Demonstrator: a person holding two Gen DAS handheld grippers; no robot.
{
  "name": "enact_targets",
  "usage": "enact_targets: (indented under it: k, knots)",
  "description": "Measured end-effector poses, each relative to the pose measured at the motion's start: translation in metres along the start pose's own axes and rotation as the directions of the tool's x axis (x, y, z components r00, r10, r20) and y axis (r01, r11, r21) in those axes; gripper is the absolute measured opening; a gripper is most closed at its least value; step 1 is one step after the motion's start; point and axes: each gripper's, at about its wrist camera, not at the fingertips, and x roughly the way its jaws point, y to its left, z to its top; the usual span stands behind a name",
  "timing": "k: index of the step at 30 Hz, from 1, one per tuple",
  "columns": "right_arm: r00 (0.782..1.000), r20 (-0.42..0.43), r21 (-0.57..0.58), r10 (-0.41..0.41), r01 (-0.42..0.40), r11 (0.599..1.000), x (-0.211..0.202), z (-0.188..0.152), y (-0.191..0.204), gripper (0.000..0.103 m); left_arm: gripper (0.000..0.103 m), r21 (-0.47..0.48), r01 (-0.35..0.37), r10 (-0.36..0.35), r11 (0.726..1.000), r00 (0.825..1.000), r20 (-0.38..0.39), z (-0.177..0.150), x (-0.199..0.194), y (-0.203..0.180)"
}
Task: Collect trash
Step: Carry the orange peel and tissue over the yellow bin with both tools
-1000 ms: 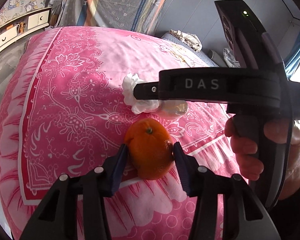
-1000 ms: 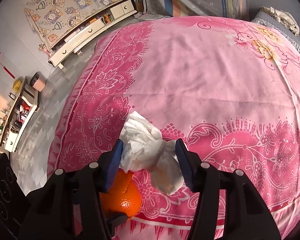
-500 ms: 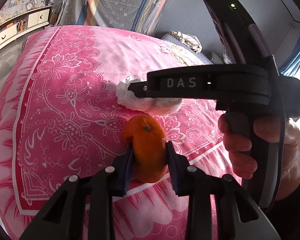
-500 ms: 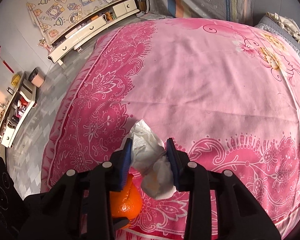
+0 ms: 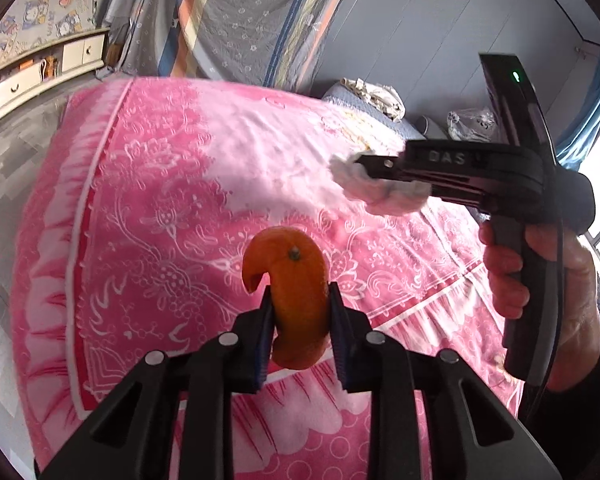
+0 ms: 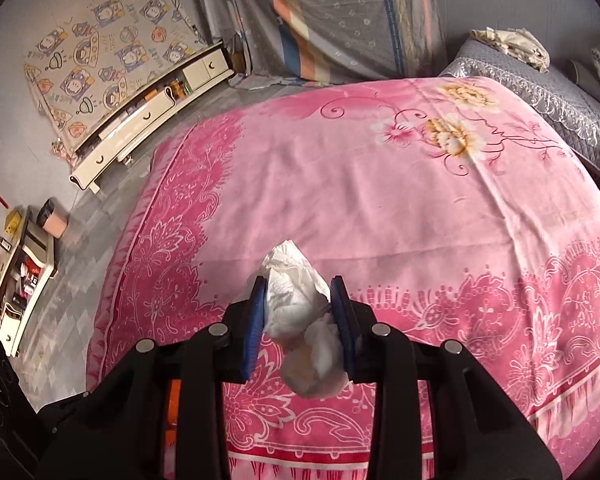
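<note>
Bright orange peel with a small dark stem dot, pinched between blue pads on black fingers. White crumpled tissue, faintly tan at its lower end, between matching blue pads. Bedspread pale pink in the middle, with a deep magenta border of white floral scrollwork and yellow-and-pink blossoms toward the far corner. Grey hanging cloth dotted with small white flowers, striped orange, blue and cream. Cream drawer unit. Wall sheet printed with cartoon figures. Pink bin. Blue curtain.
</note>
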Motion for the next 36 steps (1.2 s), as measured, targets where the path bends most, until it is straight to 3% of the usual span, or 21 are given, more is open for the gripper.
enact_targets:
  k: [7, 14, 21, 28, 36]
  knots:
    - [0.993, 0.121, 0.028, 0.015, -0.019, 0.999, -0.072, -0.003, -0.015, 0.03, 0.024, 0.099, -0.093, 0.078, 0.991, 0.986, 0.147, 0.015, -0.05, -0.031]
    - [0.964, 0.266, 0.037, 0.021, -0.032, 0.999, -0.159, -0.022, -0.02, 0.03, 0.024, 0.141, -0.1, 0.057, 0.985, 0.957, 0.283, 0.024, -0.104, -0.068]
    - [0.904, 0.425, 0.072, -0.05, 0.021, 0.997, -0.244, -0.05, -0.031, 0.03, 0.024, 0.199, -0.09, 0.008, 0.976, 0.926, 0.377, 0.025, -0.149, -0.113]
    - [0.839, 0.536, 0.119, -0.088, 0.029, 0.993, -0.322, -0.095, -0.048, 0.03, 0.024, 0.287, -0.041, -0.092, 0.957, 0.896, 0.435, 0.018, -0.181, -0.161]
    - [0.777, 0.595, 0.227, -0.206, 0.083, 0.97, -0.385, -0.16, -0.087, 0.031, 0.024, 0.403, 0.041, -0.214, 0.914, 0.894, 0.395, -0.002, -0.182, -0.215]
